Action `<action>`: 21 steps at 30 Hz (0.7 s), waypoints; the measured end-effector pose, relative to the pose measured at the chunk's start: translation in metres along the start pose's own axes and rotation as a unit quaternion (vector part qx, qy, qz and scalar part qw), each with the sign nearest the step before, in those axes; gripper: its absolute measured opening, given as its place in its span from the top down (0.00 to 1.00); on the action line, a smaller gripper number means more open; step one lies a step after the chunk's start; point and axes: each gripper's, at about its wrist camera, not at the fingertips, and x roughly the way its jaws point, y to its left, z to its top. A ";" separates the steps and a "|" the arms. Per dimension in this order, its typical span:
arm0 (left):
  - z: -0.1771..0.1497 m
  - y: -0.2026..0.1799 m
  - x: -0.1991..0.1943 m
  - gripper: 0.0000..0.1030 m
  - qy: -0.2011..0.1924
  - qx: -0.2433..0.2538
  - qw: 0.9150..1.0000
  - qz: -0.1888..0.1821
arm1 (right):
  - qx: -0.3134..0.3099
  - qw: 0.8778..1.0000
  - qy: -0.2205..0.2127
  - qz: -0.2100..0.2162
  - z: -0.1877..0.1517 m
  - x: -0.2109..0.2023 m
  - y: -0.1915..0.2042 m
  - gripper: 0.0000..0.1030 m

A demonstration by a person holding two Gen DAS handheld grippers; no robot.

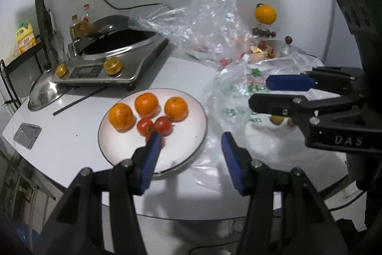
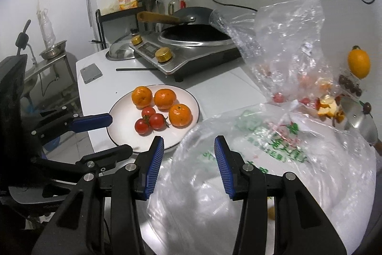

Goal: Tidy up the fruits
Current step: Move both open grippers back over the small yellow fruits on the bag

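Note:
A white plate [image 1: 191, 111] [image 2: 119, 109] holds three mandarins [image 1: 146, 104] [image 2: 164, 98] and small red tomatoes [image 1: 163, 124] [image 2: 157, 121]. My left gripper [image 1: 191, 152] [image 2: 120, 135] hovers over the plate's near rim, open, with nothing between its blue pads; its left pad [image 1: 152, 154] hides part of one tomato. To the right, my right gripper [image 2: 188, 159] [image 1: 259, 92] stands open above a printed white plastic bag [image 2: 274, 159] [image 1: 238, 99], its pads not pressing on it. A lone orange [image 1: 265, 14] [image 2: 358, 61] sits at the back.
A crumpled clear bag [image 1: 210, 16] [image 2: 281, 40] stands behind the plate, beside peels and small dark fruits [image 1: 263, 32]. An induction cooker with a wok [image 1: 112, 59] [image 2: 191, 49], a metal lid [image 1: 44, 92], a black chopstick [image 1: 78, 100] and a phone [image 1: 27, 135] lie at the left.

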 end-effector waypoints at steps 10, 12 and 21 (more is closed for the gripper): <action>0.008 -0.040 -0.012 0.48 -0.010 0.014 1.000 -0.017 | 0.010 1.000 -0.017 -0.014 -0.016 -0.036 -0.017 0.55; 0.009 -0.048 -0.012 0.48 -0.012 0.018 1.000 -0.019 | 0.014 1.000 -0.021 -0.018 -0.020 -0.043 -0.023 0.55; 0.018 -0.083 -0.007 0.48 -0.014 0.034 0.999 -0.036 | 0.034 0.999 -0.028 -0.031 -0.040 -0.063 -0.055 0.55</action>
